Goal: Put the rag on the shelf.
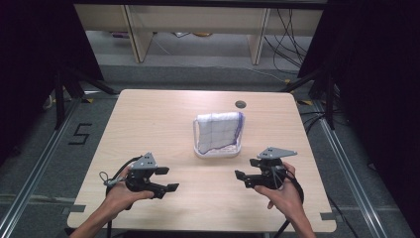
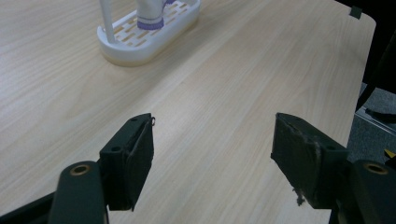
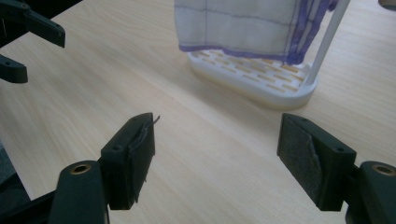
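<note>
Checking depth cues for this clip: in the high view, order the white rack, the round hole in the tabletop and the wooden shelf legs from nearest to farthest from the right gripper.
From the right gripper:
1. White rack, draped with a checked cloth, mid-table, up and to its left.
2. Round hole, near the table's far edge.
3. Wooden shelf legs, on the floor beyond the table.

My table [image 1: 148, 129]: pale wood-grain, smooth, matt. Rack [image 3: 261, 84]: white plastic w/ slight sheen. Cloth [image 1: 218, 131]: thin woven fabric, white w/ purple lines. My pads [image 3: 299, 154]: black, rough, frayed.
</note>
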Demonstrator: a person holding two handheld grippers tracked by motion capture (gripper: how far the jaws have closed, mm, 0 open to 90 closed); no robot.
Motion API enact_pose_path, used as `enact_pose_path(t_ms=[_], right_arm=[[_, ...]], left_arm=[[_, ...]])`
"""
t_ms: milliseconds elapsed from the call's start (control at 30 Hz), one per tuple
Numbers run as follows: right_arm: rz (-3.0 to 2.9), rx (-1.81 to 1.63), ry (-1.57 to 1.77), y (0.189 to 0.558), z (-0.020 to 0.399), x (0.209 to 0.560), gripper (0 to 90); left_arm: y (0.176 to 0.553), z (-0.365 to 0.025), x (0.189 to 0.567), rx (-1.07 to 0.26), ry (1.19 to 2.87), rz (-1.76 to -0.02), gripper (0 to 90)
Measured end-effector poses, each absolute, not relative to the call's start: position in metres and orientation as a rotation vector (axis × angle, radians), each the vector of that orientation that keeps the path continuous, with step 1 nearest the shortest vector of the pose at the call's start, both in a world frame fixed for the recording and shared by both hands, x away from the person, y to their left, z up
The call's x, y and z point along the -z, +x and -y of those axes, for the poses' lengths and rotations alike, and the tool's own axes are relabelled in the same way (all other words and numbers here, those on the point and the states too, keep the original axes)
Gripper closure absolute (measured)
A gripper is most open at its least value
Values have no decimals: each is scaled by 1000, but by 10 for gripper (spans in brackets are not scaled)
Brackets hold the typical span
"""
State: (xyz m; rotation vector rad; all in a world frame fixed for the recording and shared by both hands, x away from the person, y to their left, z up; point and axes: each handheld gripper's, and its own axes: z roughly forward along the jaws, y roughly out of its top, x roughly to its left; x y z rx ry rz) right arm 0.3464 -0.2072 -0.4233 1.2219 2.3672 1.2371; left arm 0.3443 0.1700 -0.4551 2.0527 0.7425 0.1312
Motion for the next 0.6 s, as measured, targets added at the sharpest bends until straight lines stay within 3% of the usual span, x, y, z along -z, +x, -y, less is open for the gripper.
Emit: enact_pose_path(t_ms=[600], right_arm=[[-2422,-1155,1178,317,197,459,265]], left_arm=[[314,-179,478,-186,2116,-734,290]])
